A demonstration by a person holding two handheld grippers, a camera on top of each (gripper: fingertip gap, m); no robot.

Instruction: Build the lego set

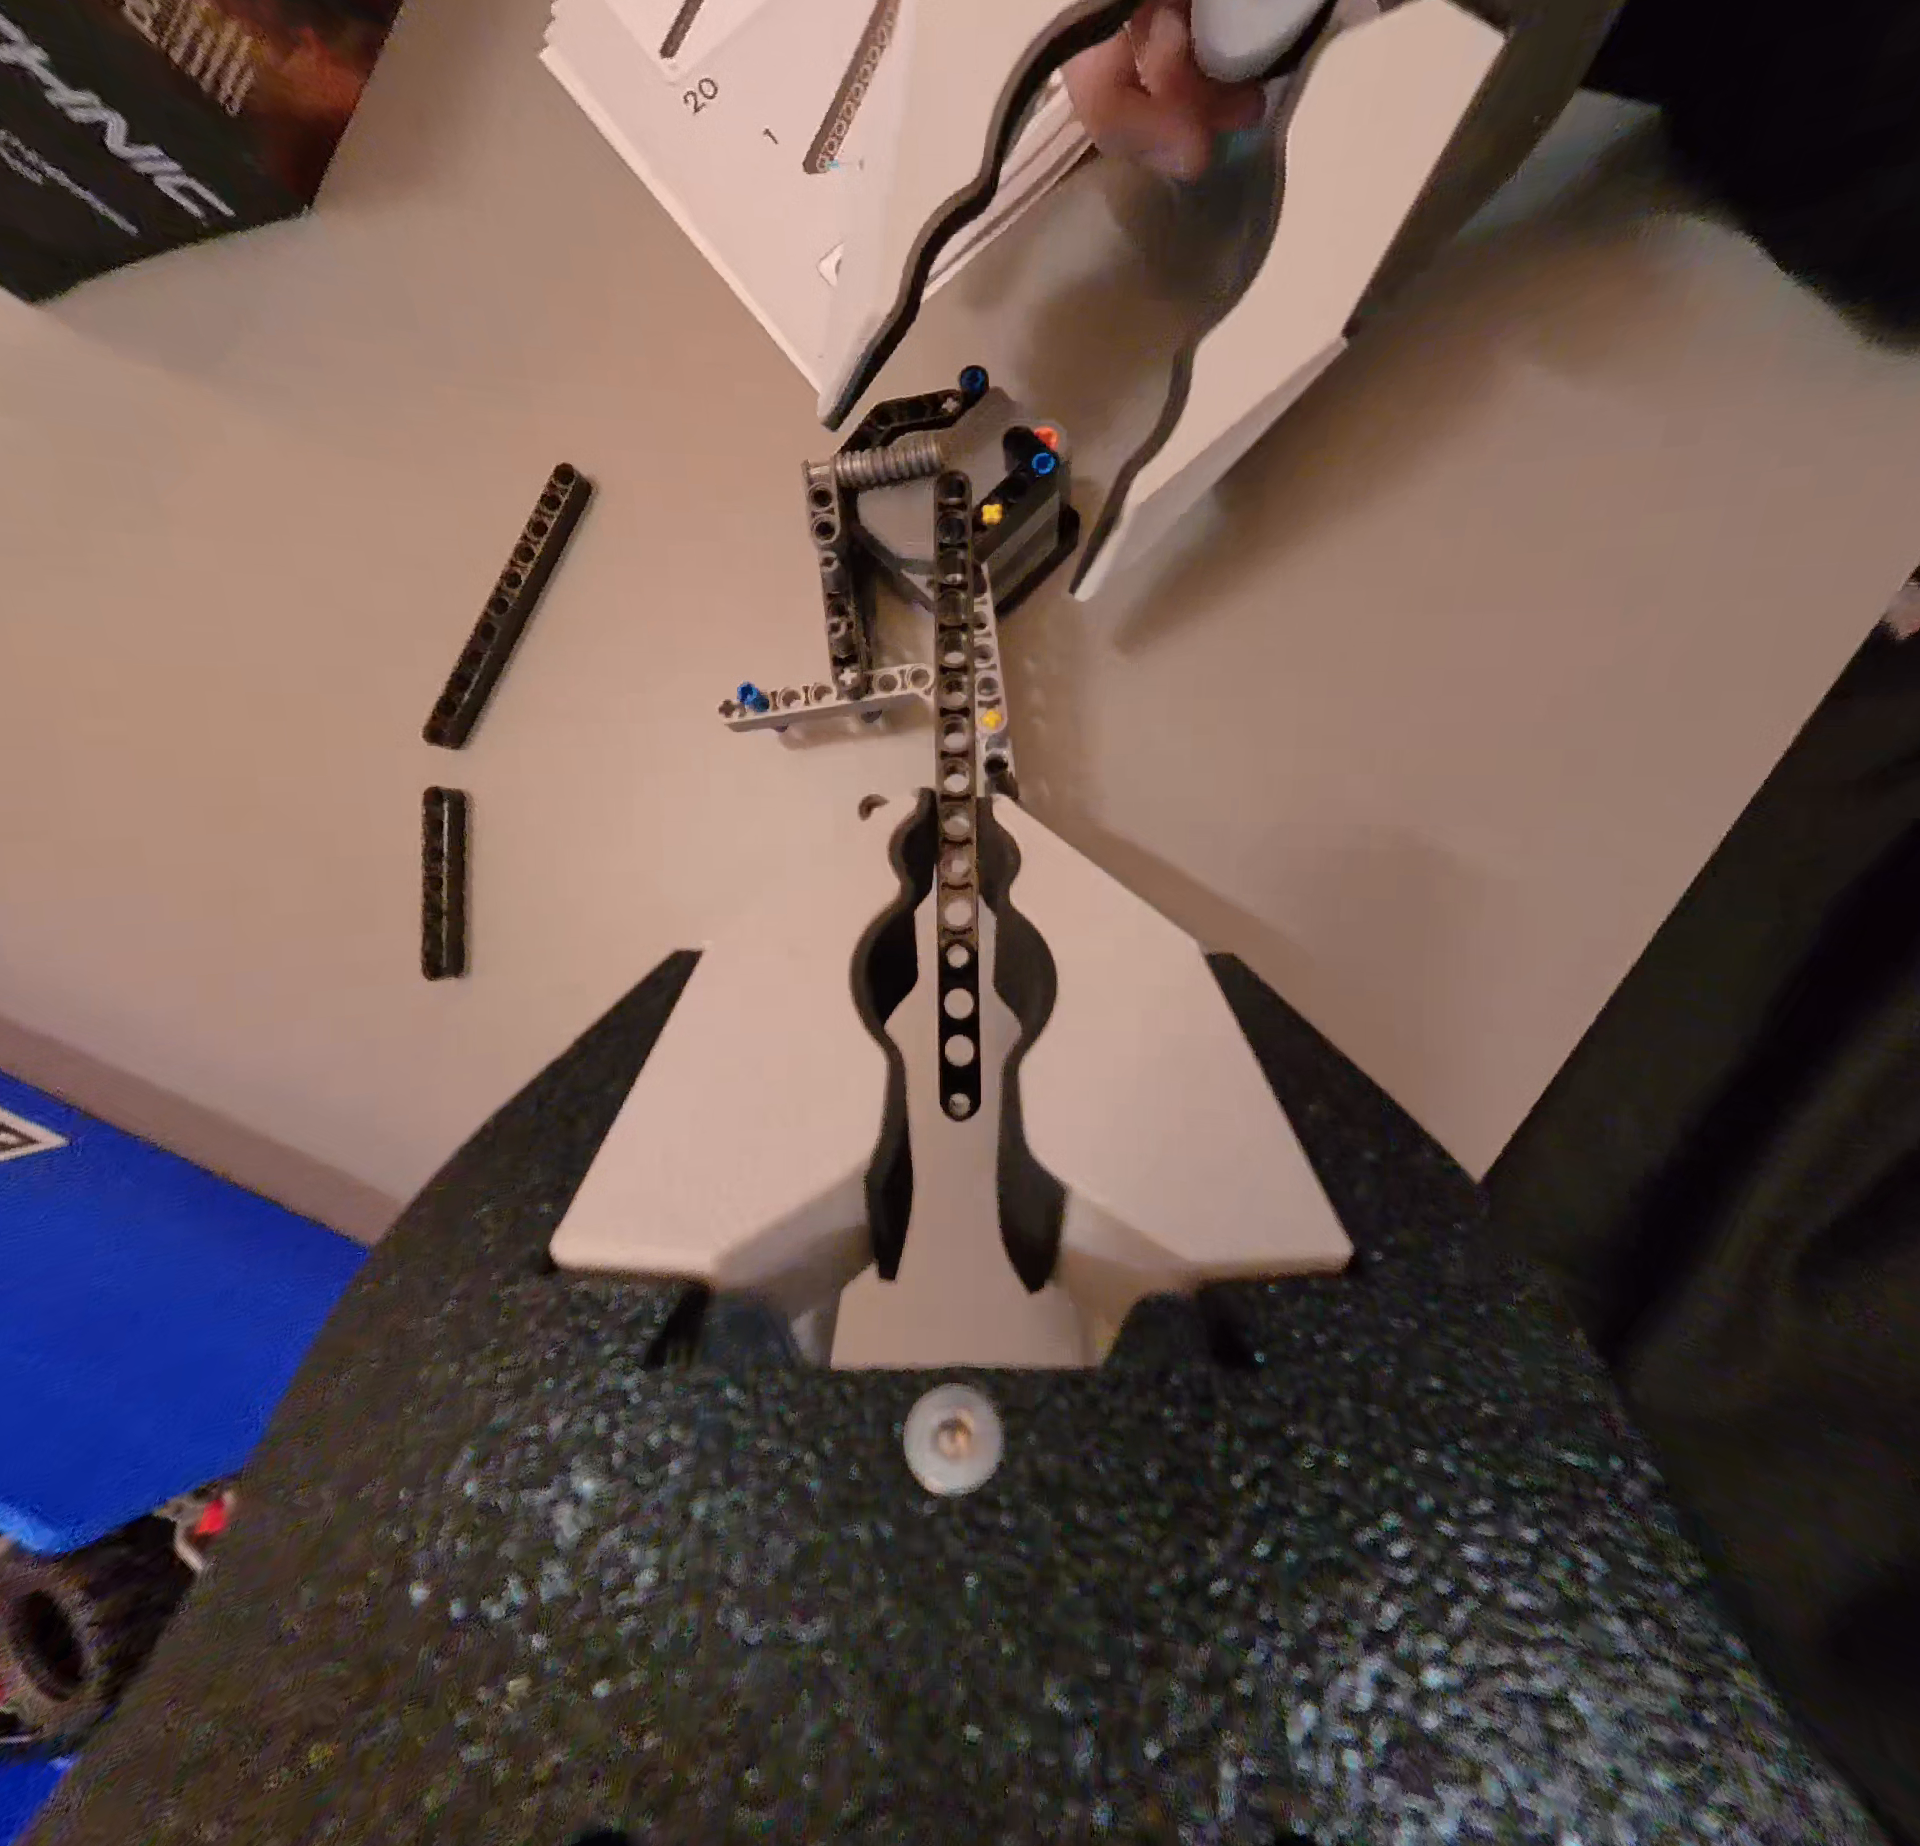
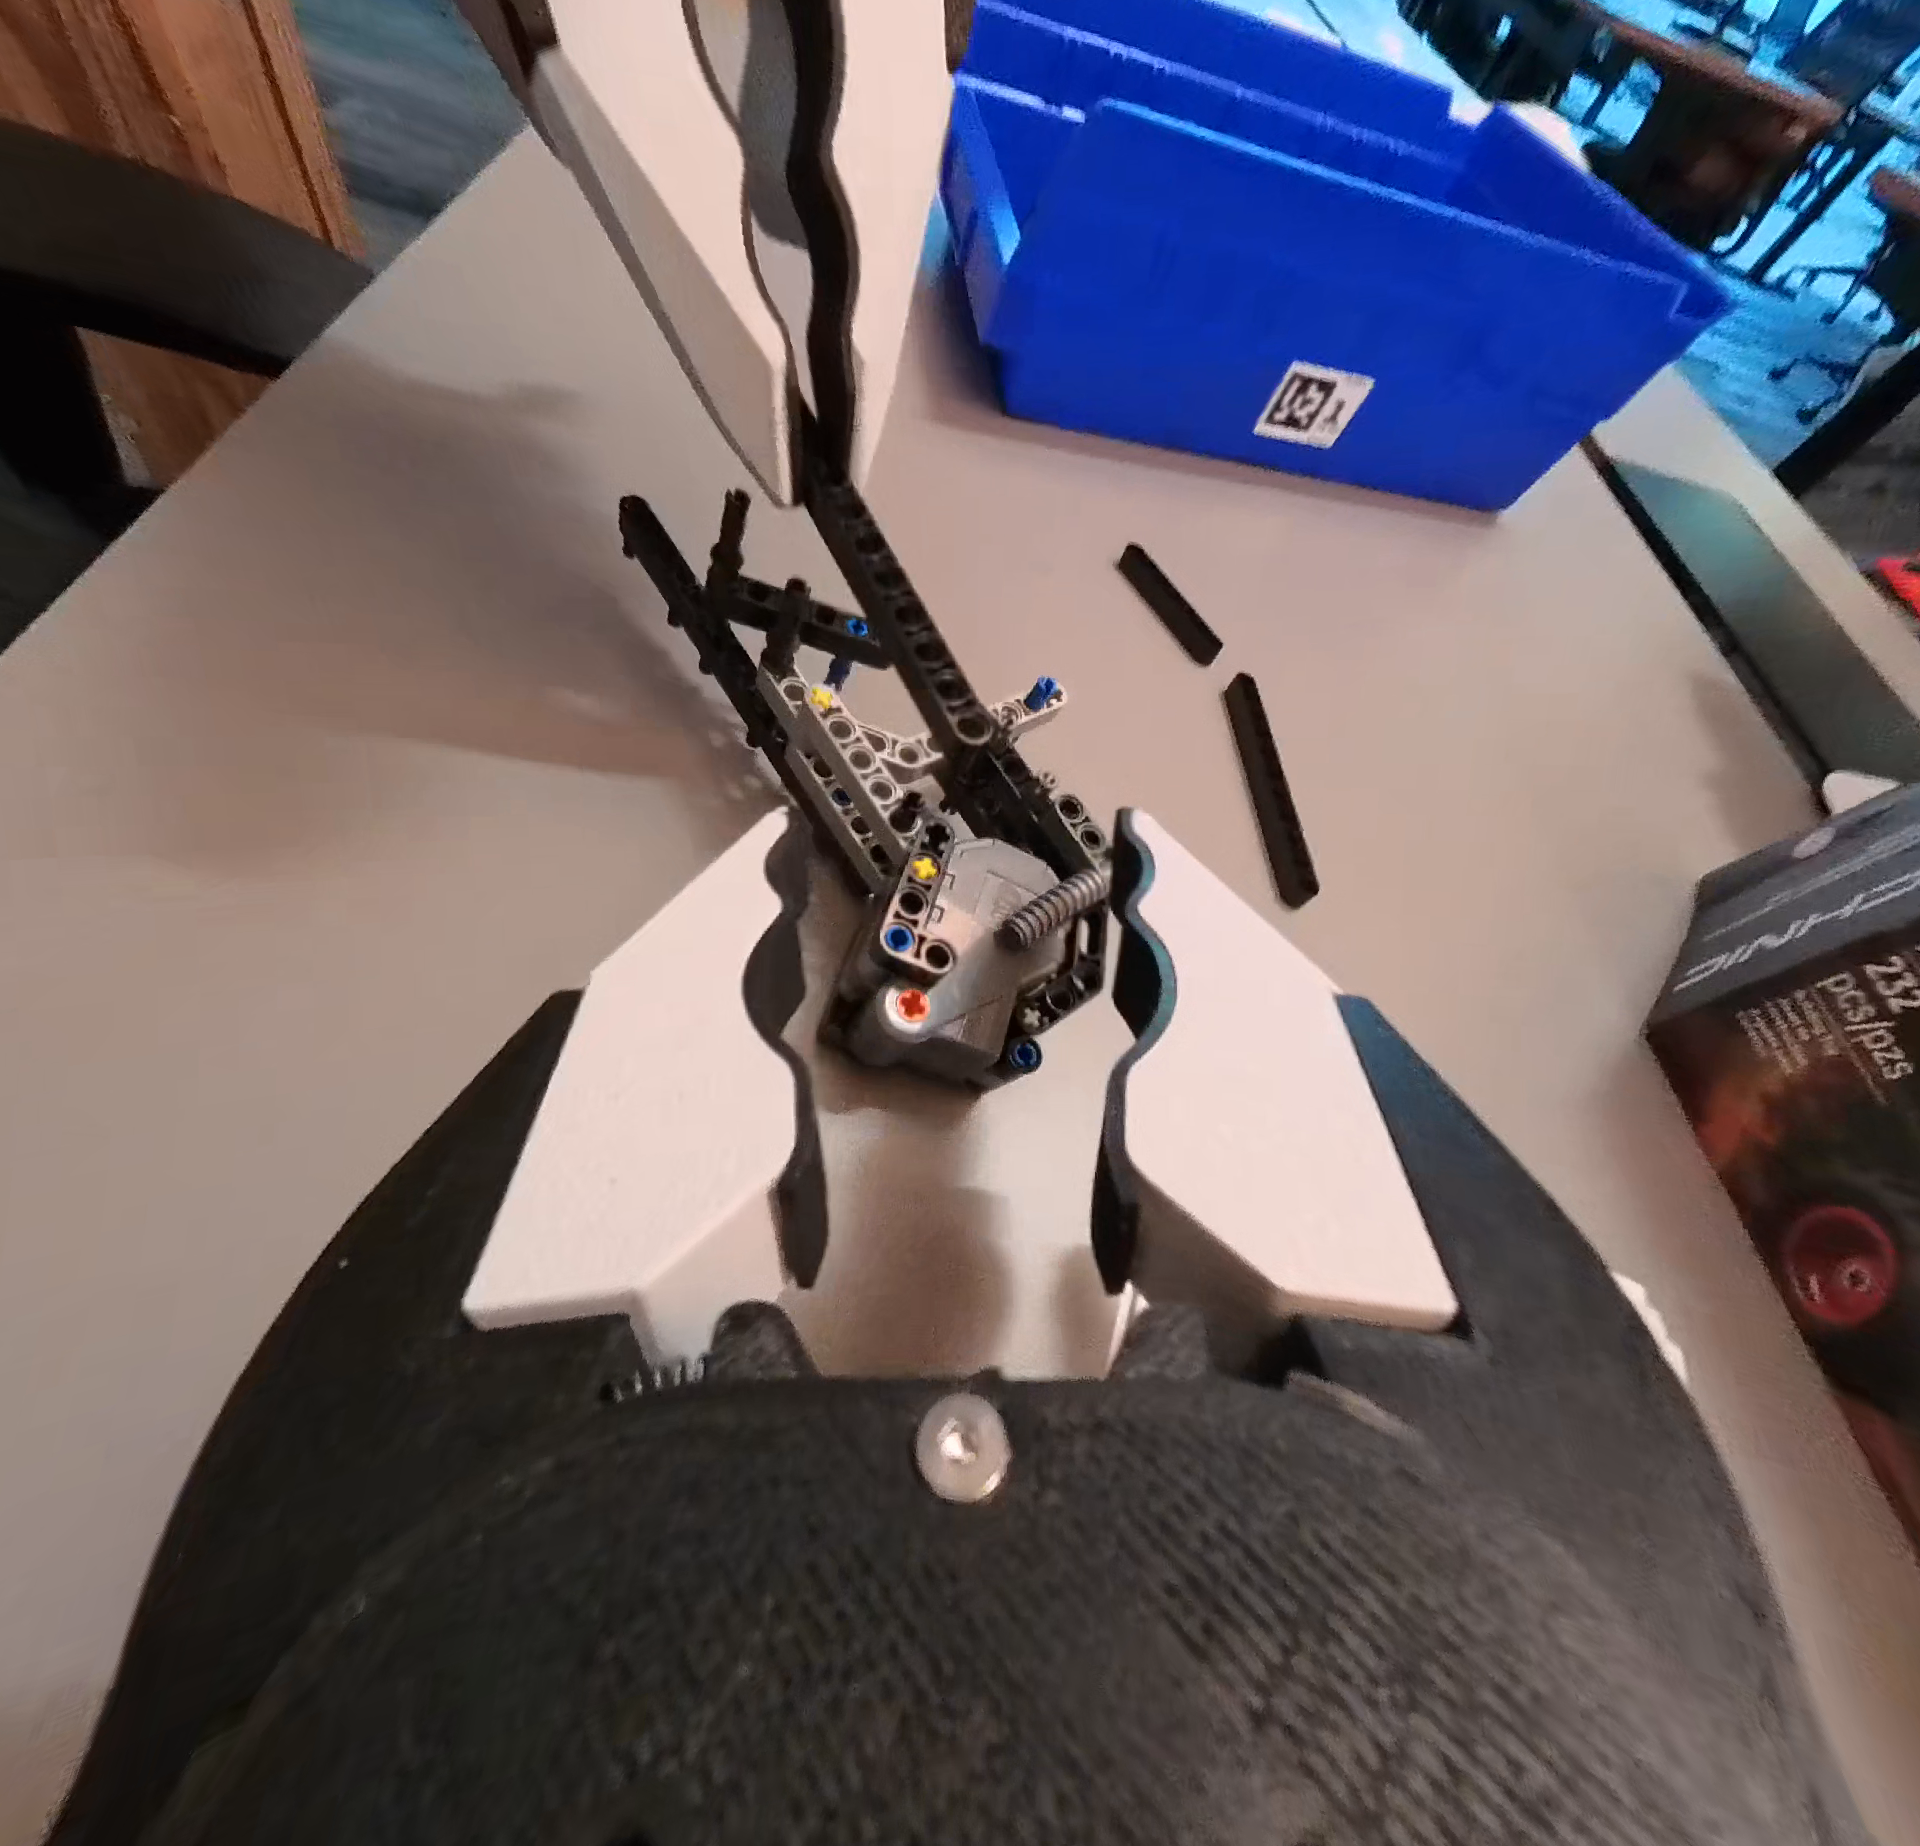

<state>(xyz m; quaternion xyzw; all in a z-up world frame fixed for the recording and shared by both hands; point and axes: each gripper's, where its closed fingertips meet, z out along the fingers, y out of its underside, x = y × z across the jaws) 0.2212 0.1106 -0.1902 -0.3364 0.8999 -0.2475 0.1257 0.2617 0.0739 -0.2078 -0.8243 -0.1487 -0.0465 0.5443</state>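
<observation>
Lego assembly (image 1: 914,549) rests on the beige table (image 1: 312,549), near its middle. It combines grey and black perforated beams, a grey motor-like block, a metal spring (image 1: 891,464), and blue, yellow and red pins.

Edges and clearance:
- An open instruction booklet (image 1: 727,113) lies just beyond the assembly in the left wrist view, part of it under the right gripper.
- Two loose black beams lie apart from the assembly on the bare table: a longer one (image 1: 509,607) and a shorter one (image 1: 445,882).
- A blue bin (image 2: 1299,269) stands at the far side of the table in the right wrist view. A dark product box (image 2: 1808,1069) sits at the table's right edge.
- The table surface to the left of the assembly in the right wrist view is bare up to the table edge.

Left gripper (image 1: 956,923): fingers narrow, closed on the near end of a long black beam (image 1: 956,716). This beam extends forward over the assembly toward the spring. In the right wrist view it slants down from the left gripper's fingertips into the assembly.

Right gripper (image 2: 951,913): fingers wide apart, one on each side of the motor-block end of the assembly. The right pad (image 2: 1132,923) is close to the spring end. Whether either pad touches the assembly cannot be determined.
</observation>
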